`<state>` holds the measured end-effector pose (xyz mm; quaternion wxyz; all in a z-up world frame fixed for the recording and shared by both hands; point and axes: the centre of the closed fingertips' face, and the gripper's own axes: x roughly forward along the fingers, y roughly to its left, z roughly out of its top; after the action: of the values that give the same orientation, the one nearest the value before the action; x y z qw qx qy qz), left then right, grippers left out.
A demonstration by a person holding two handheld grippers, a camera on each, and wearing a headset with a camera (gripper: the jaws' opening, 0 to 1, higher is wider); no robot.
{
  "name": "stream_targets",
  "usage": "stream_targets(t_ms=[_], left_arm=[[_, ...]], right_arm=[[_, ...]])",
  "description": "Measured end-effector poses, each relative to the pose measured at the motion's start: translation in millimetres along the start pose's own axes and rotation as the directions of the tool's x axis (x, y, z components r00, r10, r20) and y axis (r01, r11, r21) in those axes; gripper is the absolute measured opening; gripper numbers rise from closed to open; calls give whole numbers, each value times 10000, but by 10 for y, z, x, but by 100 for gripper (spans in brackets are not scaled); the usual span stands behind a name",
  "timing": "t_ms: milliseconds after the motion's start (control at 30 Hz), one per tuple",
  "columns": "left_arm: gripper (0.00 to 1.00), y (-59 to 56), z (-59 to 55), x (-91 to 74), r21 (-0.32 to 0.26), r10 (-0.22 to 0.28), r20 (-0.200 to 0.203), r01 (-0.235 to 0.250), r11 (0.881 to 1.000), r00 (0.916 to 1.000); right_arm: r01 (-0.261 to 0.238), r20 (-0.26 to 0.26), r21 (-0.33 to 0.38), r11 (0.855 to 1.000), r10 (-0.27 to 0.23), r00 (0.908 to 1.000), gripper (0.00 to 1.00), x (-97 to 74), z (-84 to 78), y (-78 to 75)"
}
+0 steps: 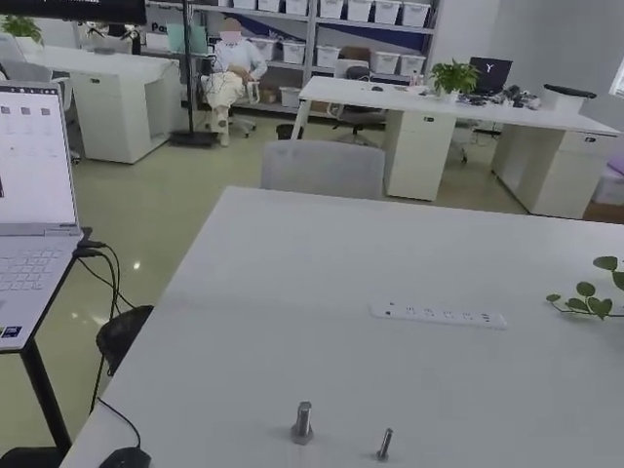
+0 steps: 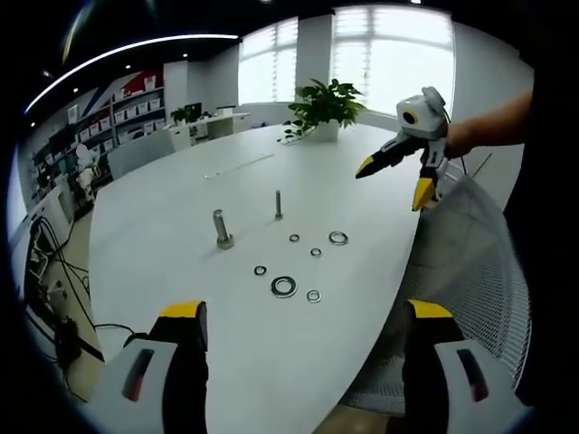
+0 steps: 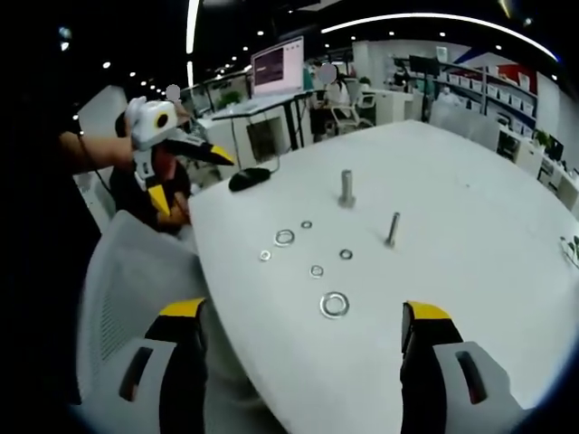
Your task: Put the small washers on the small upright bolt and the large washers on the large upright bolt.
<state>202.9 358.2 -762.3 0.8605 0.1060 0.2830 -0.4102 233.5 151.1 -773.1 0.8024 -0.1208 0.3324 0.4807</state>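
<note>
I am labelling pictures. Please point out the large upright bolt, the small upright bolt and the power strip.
large upright bolt (image 1: 302, 419): head view, on its shaft.
small upright bolt (image 1: 385, 444): head view, on its shaft.
power strip (image 1: 439, 315): head view, on its top face.

left tool: jaws apart, empty | washers: loose on table, near upright bolts

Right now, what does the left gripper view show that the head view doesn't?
The left gripper view adds six loose washers on the table, two large and four small, plus the open right gripper. The head view adds the laptop at left. Both share the large bolt and small bolt, upright.
</note>
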Motion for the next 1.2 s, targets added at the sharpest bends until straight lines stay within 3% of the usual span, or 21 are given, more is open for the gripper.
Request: stream_targets(t_ms=[133, 700, 1000, 1200], left_arm=[[89, -13, -37, 45, 64, -54, -218, 56, 10000, 9997], [87, -19, -22, 119, -13, -212, -58, 212, 9998, 9998], [87, -76, -30, 160, 13, -323, -63, 323, 9995, 9995], [88, -13, -47, 147, 65, -138, -37, 138, 9999, 9999]], right_arm=[[-58, -256, -16, 10000, 58, 9997, 84, 78, 4, -61], [-212, -757, -485, 9986, 174, 9970, 72, 316, 154, -206], [-510, -1320, -861, 9950, 394, 9905, 66, 479, 136, -246], [-794, -1794, -1250, 9890, 562, 9822, 60, 554, 122, -230]])
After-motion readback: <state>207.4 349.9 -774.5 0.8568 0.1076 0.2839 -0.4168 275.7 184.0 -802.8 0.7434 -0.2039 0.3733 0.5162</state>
